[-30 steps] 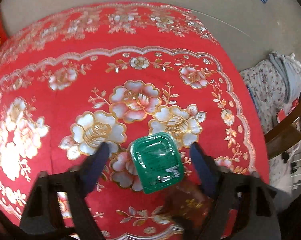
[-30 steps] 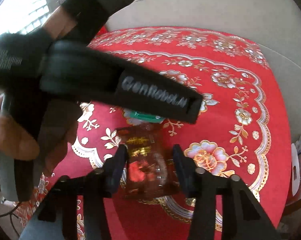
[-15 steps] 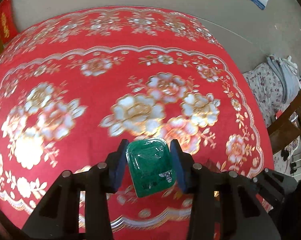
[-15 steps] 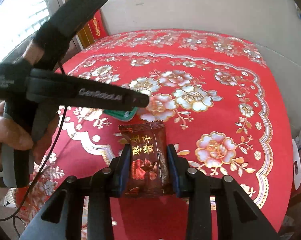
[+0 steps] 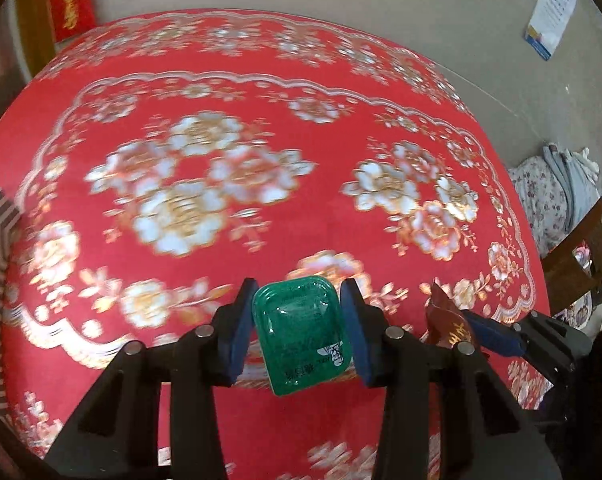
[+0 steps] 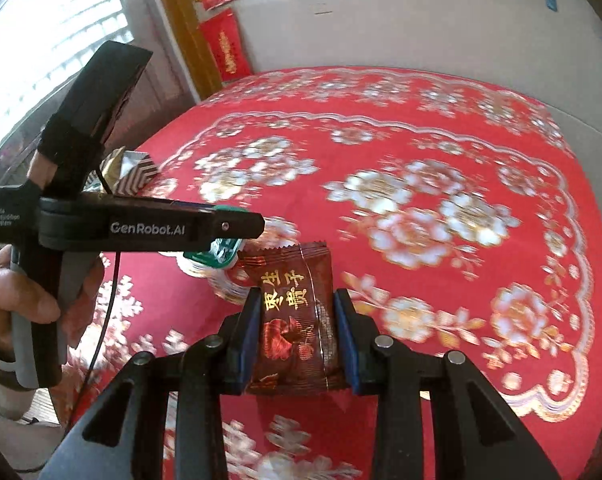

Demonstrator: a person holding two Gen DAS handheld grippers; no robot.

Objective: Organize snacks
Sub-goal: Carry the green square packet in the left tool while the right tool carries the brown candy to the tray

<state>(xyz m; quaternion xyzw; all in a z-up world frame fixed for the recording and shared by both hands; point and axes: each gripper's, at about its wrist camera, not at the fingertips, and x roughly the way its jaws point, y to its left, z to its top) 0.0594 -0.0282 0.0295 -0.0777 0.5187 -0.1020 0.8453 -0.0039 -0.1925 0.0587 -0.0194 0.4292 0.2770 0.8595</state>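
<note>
The left gripper (image 5: 297, 332) is clamped on a sealed green snack cup (image 5: 301, 334), its foil lid facing the camera and its long axis running along the fingers, held above the red flowered worktop (image 5: 261, 128). The right gripper (image 6: 297, 338) pinches a dark red wrapped snack (image 6: 297, 320) by its long sides, the crimped end pointing away and the gold characters upright. Both grippers slant downward, side by side. A hand (image 6: 9, 300) wraps the left gripper's handle. A striped box (image 6: 135, 172) stands at the worktop's edge, its contents hidden.
</note>
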